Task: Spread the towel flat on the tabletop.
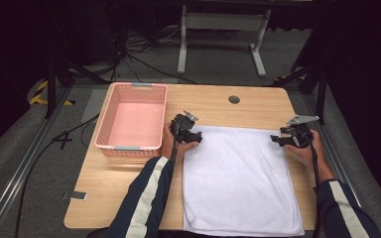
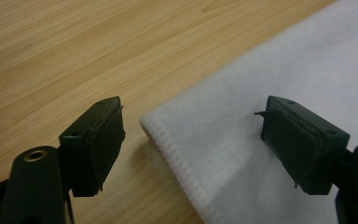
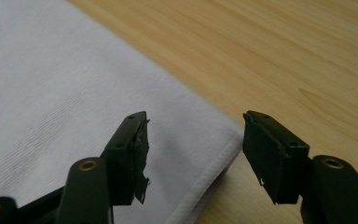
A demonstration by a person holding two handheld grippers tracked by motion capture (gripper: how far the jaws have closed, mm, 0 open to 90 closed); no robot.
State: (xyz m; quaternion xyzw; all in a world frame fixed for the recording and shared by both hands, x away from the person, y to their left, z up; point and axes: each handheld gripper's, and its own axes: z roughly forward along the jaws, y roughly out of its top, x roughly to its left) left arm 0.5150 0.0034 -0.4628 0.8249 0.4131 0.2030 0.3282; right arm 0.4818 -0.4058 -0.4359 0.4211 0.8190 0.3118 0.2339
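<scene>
White towel (image 1: 240,178) is cut off at the bottom edge; its far corners are straddled, ungripped, by the wide-open left gripper (image 2: 193,144) and right gripper (image 3: 193,154).

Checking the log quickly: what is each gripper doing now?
Left gripper: open, astride a towel corner, holding nothing.
Right gripper: open, astride another corner, holding nothing.

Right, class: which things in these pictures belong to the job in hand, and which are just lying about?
In the job:
- white towel, flat on the wooden table
- left gripper, open at its far left corner
- right gripper, open at its far right corner

Lying about:
- pink basket, empty
- small silver item near the table's edge
</scene>
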